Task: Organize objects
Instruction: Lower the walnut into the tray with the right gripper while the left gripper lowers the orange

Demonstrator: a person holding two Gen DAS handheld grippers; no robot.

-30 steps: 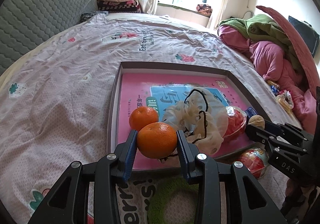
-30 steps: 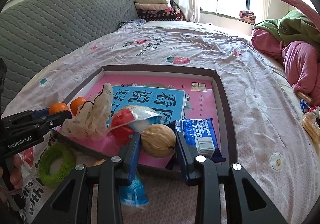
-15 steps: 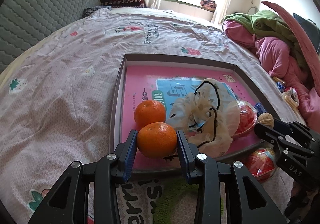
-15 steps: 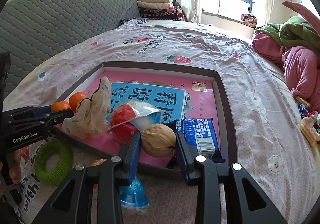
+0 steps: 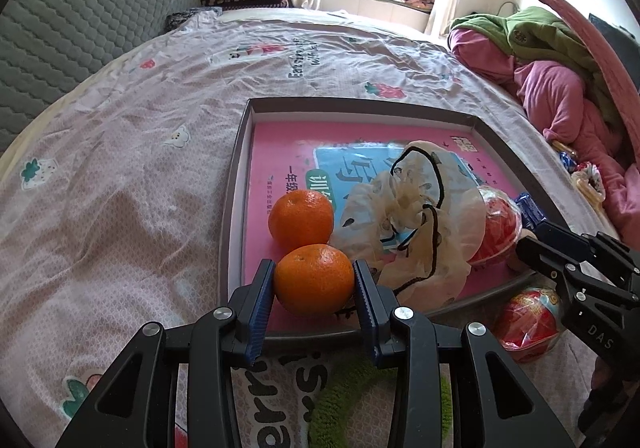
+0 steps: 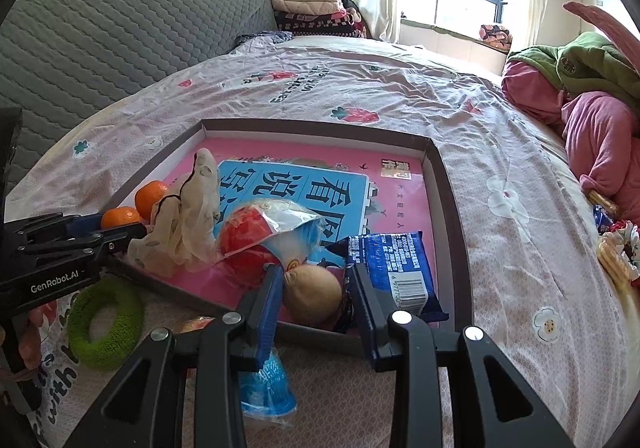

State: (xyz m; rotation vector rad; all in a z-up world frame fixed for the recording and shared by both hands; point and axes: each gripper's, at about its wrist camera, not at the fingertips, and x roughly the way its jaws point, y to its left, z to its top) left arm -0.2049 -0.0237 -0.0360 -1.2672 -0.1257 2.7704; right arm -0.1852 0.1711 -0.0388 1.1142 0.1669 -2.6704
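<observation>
over the near edge of the shallow tray [image 5: 236,184] on the bed, the left gripper [image 5: 315,280] has its jaws clamped on an orange [image 5: 314,279], while the right gripper [image 6: 314,286] pinches a walnut [image 6: 313,293] beside a blue packet [image 6: 394,268].

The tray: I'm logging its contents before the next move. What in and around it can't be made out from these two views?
- Left wrist view: blue packet mostly hidden behind the red wrapped ball.
- Left wrist view: green ring covered by the left tool.
- Right wrist view: blue cup partly behind the right tool.
- Packet text too small.
</observation>
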